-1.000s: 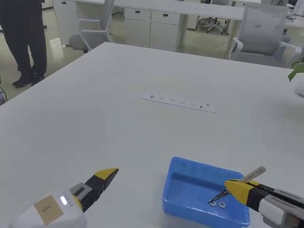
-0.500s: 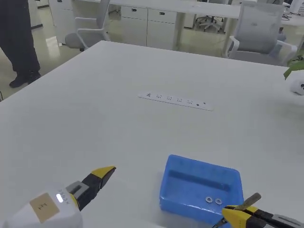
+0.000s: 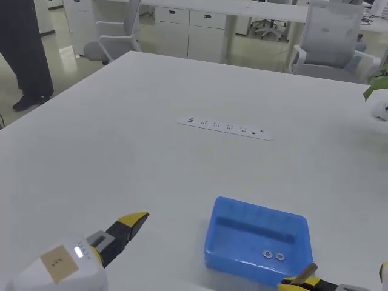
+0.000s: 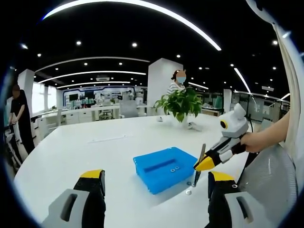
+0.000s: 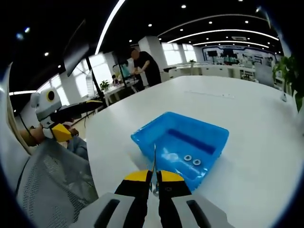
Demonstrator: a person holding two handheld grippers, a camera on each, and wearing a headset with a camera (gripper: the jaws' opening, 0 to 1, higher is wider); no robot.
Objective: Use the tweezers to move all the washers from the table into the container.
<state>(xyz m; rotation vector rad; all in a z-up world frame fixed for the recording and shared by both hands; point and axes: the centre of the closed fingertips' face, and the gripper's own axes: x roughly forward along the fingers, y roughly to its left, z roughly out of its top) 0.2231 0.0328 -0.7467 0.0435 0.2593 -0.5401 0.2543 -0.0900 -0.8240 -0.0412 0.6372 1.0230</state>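
Washer (image 4: 188,192) on worktop (image 4: 118,156): small, flat, stiff, likely slippery; pinch its rim. Right claw (image 5: 153,176) clamped on tweezers (image 5: 154,159); left claw (image 4: 156,175) apart.

- An open-plan office.
- A long white counter (image 3: 151,163) has a power strip (image 3: 225,128) set into it.
- Swivel chairs (image 3: 330,36) and white drawer cabinets (image 3: 209,30) stand behind it.
- Ceiling light strips (image 4: 102,72) and spotlights run over rows of desks across a wide hall.
- A potted plant (image 4: 180,103) stands on the counter.
- A person (image 5: 145,64) stands at a far desk.
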